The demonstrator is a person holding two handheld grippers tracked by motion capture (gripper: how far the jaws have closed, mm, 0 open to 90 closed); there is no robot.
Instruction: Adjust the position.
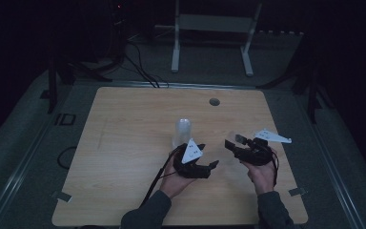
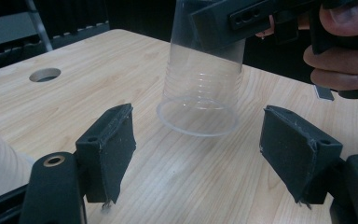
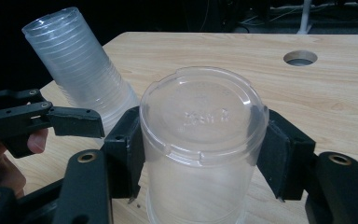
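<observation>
Wooden table (image 3: pixel 335 112): right tool (image 3: pixel 200 154) grips clear cup (image 3: pixel 200 130), embossed lettering illegible.

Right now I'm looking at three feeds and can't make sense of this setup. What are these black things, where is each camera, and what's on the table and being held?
No robot arm here: a person holds a two-jaw hand tool in each hand. The high view looks down on the wooden table; the other two cameras ride on the tools and look along their fingers. The right gripper is shut on a clear plastic cup, held upside down, its fingers pressing both sides. The left gripper is open, nothing between its fingers; the held cup hangs just ahead of it, above the table. A stack of clear cups stands on the table beside the left gripper. A round hole sits near the far edge.
</observation>
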